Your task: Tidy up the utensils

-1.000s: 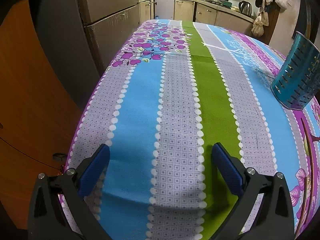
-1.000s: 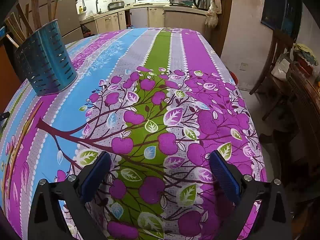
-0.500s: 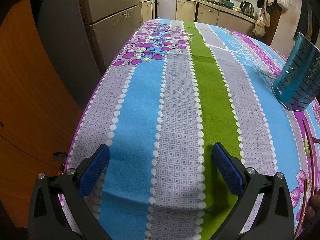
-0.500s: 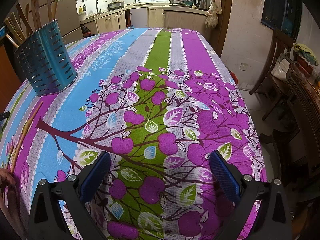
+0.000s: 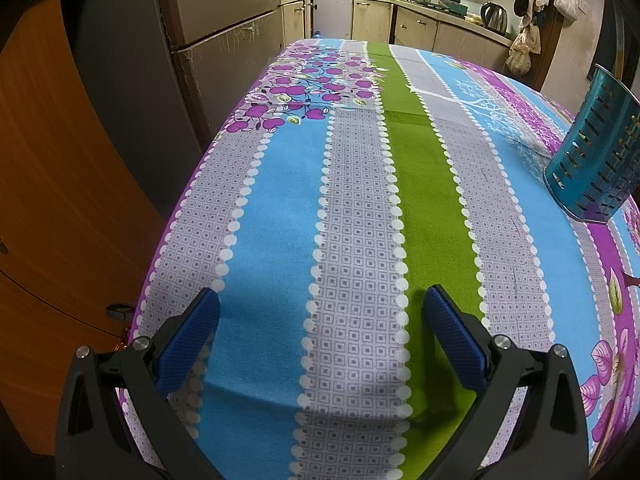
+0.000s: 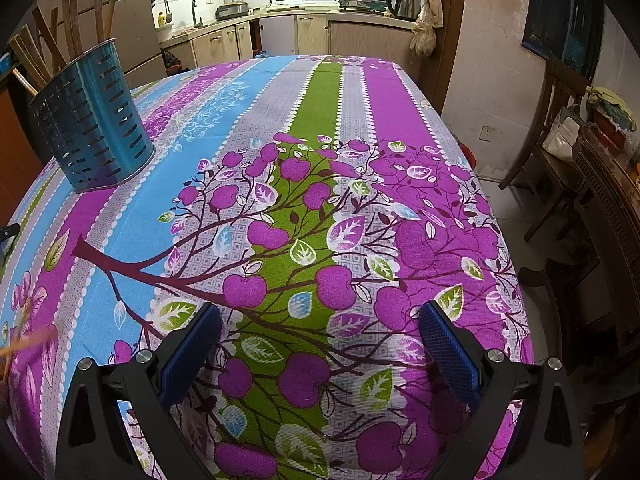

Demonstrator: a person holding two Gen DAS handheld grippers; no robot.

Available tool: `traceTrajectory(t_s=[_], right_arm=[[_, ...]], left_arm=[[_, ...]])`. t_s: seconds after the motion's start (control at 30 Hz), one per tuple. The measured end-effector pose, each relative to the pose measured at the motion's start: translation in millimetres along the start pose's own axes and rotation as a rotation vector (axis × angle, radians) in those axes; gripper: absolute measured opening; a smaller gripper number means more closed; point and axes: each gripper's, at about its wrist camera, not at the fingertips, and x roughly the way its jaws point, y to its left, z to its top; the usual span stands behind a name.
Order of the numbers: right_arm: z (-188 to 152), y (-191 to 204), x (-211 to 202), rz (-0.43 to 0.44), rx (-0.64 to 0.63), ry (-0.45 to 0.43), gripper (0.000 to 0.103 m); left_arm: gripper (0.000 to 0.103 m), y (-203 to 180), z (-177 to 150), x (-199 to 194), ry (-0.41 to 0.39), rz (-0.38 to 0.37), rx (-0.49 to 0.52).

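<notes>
A blue perforated metal utensil holder (image 6: 94, 124) stands on the patterned tablecloth at the far left, with several wooden utensils (image 6: 72, 20) upright in it. The holder also shows at the right edge of the left wrist view (image 5: 596, 160). A blurred wooden stick (image 6: 28, 344) shows at the left edge of the right wrist view, near the table's front. My left gripper (image 5: 320, 312) is open and empty above the cloth. My right gripper (image 6: 320, 328) is open and empty, well to the right of the holder.
The table (image 5: 280, 208) is covered by a striped, floral cloth. A fridge (image 5: 224, 40) stands left of it. Kitchen counters (image 6: 360, 28) with a kettle run along the back. Wooden chairs (image 6: 560, 152) stand to the right of the table.
The wooden sticks lying on the cloth left of the right gripper were picked up by a hand; only a blurred stick remains at the edge. Both grippers have barely moved.
</notes>
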Motion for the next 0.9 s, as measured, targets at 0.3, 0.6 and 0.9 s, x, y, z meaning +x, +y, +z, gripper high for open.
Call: traceTrajectory(t_s=[0.3, 0.6, 0.9], right_arm=[[0.3, 2.1, 0.9, 0.0, 0.0, 0.0, 0.099], [0.3, 1.1, 0.5, 0.0, 0.0, 0.0, 0.099], [0.6, 1.5, 0.8, 0.0, 0.0, 0.0, 0.099]], left_arm=[[0.098, 0.3, 0.0, 0.0, 0.0, 0.0, 0.0], [0.098, 0.0, 0.2, 0.1, 0.0, 0.0, 0.0], [0.098, 0.0, 0.4, 0.3, 0.0, 0.0, 0.0]])
